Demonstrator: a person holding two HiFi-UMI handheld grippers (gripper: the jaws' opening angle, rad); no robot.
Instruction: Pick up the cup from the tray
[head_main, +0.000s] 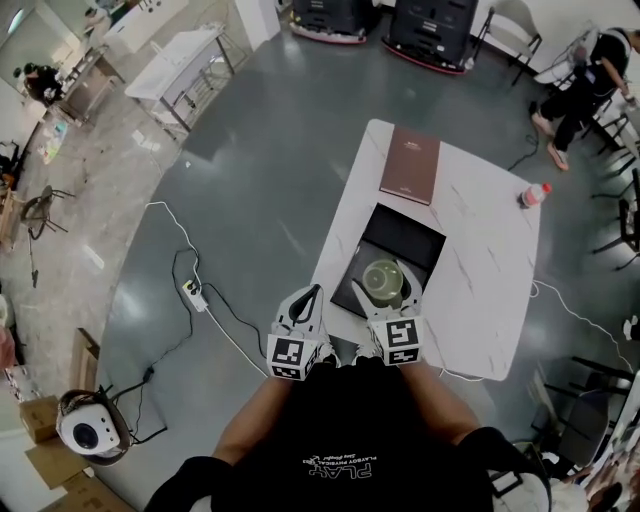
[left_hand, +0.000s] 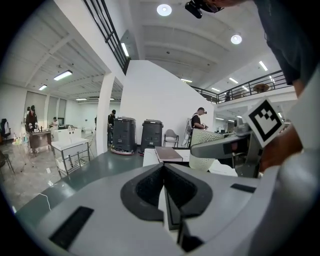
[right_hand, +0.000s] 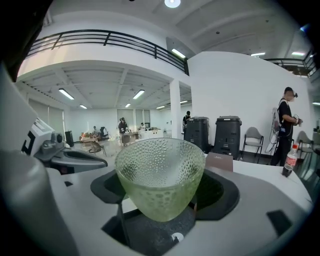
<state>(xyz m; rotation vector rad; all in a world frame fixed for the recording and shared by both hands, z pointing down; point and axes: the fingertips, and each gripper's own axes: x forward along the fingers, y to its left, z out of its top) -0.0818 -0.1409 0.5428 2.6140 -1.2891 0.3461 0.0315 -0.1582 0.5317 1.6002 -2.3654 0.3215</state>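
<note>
Grasping stage reached; lift not confirmed. Obs.: right gripper (right_hand: 162, 192) has its jaws clamped on the cup (right_hand: 160, 170), one dark pad each side of the lower wall. Cup is green-tinted dimpled glass, upright, looks empty.

Pos.: per head view the cup is over the near end of the black tray (head_main: 415, 235). Tray lies on the white table (head_main: 480, 280), w/ a brown book (head_main: 411, 165) just beyond its far end and a bottle (head_main: 535, 194) well apart near the far right edge. Whether the cup's base is clear of the tray or touching it: cannot tell, no view shows the underside.

Left gripper (left_hand: 164, 172) idle, jaws together w/ nothing btwn them, beside the right one by the table's near-left edge.

Assessment: grip looks centred and square, so the pick is approx. at the lift. Nxt move calls for a straight vertical raise, steady pressure, cup level. Glass wall flares upward, so the pads bear on a slope; tilt is the likely risk if pressure eases. No obstruction seen above. Left gripper needs no action beyond staying out of the path.
</note>
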